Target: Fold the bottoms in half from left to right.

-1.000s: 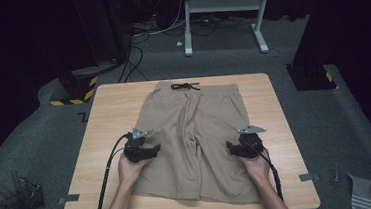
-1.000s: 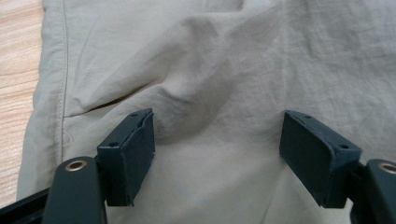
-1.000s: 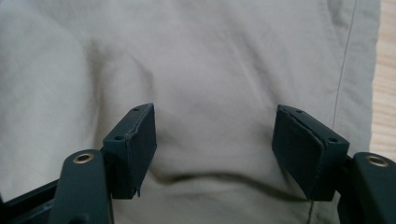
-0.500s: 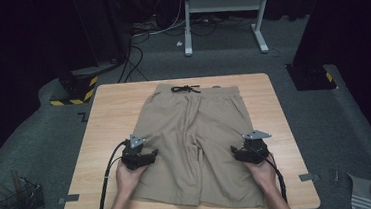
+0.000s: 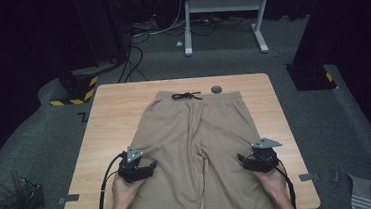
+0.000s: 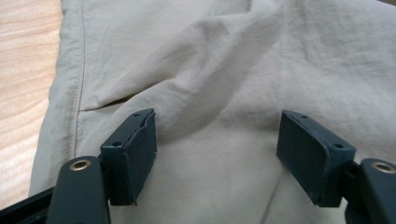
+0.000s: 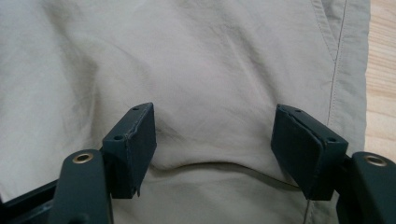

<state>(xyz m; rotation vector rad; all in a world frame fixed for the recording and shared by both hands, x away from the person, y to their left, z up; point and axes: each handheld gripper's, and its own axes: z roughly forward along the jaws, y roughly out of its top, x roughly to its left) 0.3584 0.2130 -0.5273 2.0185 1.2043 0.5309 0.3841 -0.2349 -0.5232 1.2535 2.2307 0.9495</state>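
Beige cotton shorts point(image 5: 197, 148) lay flat on the light wooden table point(image 5: 114, 115), waistband away from the person. Left gripper point(image 5: 150, 166) and right gripper point(image 5: 241, 157), jaws spread and empty, hovered over each leg, probably positioned for folding.

Hems of the beige shorts point(image 5: 197, 148) past the high view's bottom edge, under forearms.

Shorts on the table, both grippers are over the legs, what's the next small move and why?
Probably lower both and close on the fabric: the left gripper and right gripper hover open over the flat shorts, gripping nothing.
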